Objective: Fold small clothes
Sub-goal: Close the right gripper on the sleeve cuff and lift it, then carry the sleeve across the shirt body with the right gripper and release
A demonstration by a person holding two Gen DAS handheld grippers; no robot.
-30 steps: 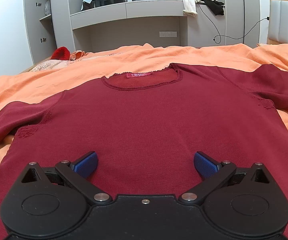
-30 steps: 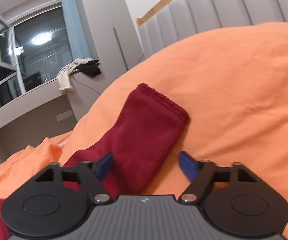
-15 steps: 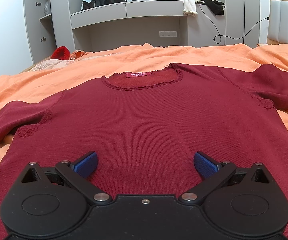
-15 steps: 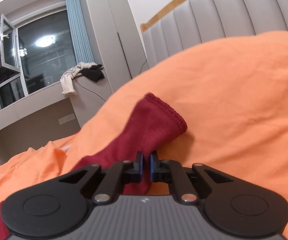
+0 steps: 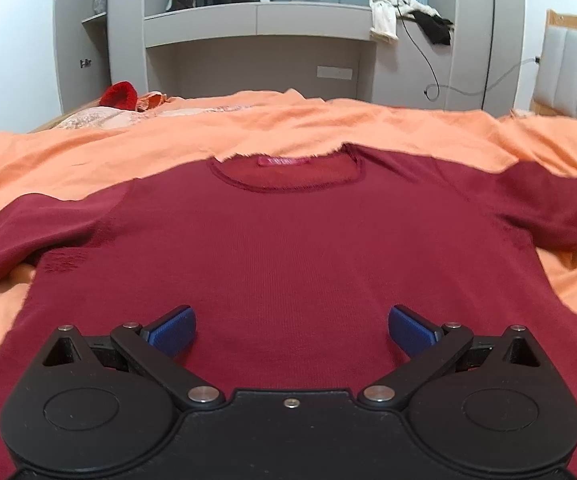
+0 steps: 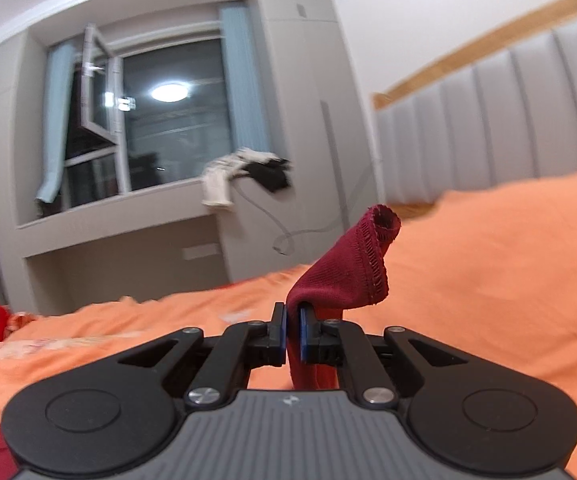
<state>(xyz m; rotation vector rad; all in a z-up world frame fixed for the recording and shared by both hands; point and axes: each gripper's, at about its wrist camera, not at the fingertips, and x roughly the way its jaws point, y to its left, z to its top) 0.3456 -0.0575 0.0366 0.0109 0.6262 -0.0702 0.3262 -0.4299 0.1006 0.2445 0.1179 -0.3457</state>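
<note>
A dark red long-sleeved top point(image 5: 288, 248) lies flat, front up, on the orange bedsheet point(image 5: 248, 136), neckline away from me. My left gripper point(image 5: 290, 326) is open and empty, hovering over the top's lower body. Its right sleeve rises off the bed at the right edge of the left wrist view point(image 5: 568, 200). My right gripper point(image 6: 292, 334) is shut on that sleeve point(image 6: 348, 276) near the cuff and holds it lifted above the sheet, the cuff opening sticking up.
A grey wall unit with a window ledge point(image 5: 256, 20) stands beyond the bed, with clothes point(image 5: 408, 16) draped on it. A red item point(image 5: 118, 94) lies at the far left of the bed. A padded headboard point(image 6: 508, 128) is on the right.
My right gripper closed on the sleeve near its cuff and has lifted it off the bed, tilting upward. The left gripper has barely moved and stays open.
</note>
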